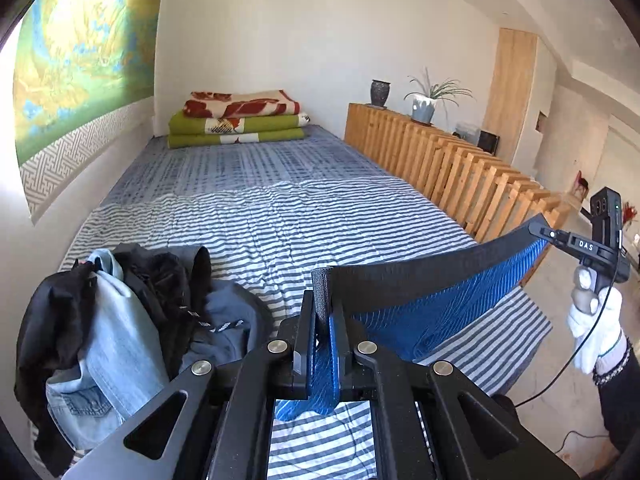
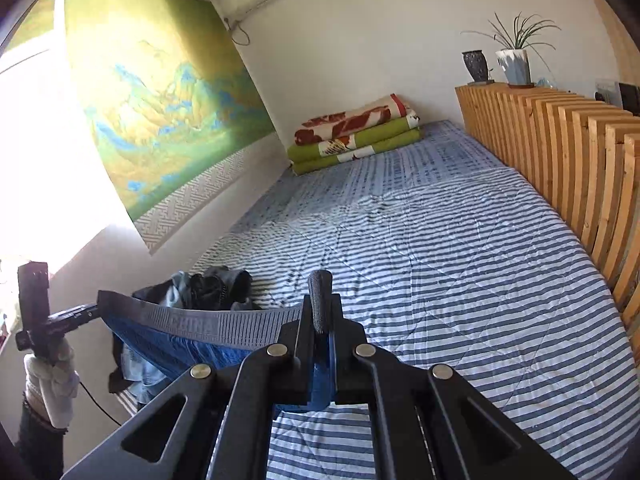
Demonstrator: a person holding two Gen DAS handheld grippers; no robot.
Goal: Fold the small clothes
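Blue underwear [image 1: 432, 312] with a dark grey waistband [image 2: 208, 326] hangs stretched in the air above the near edge of the striped bed. My left gripper [image 1: 323, 300] is shut on one end of the waistband. My right gripper [image 2: 320, 308] is shut on the other end. In the left wrist view the right gripper [image 1: 538, 226] shows at the far right, held by a white-gloved hand [image 1: 596, 332]. In the right wrist view the left gripper [image 2: 86, 314] shows at the far left. A pile of dark and denim clothes [image 1: 120, 320] lies on the bed's near left corner.
The blue and white striped bed [image 2: 460, 280] runs away from me, with folded green and red blankets [image 1: 240, 120] at its far end. A wooden slat railing [image 2: 580, 168] borders its right side, carrying a dark vase and a potted plant [image 1: 426, 100]. A wall with a painted hanging [image 2: 160, 100] borders the left.
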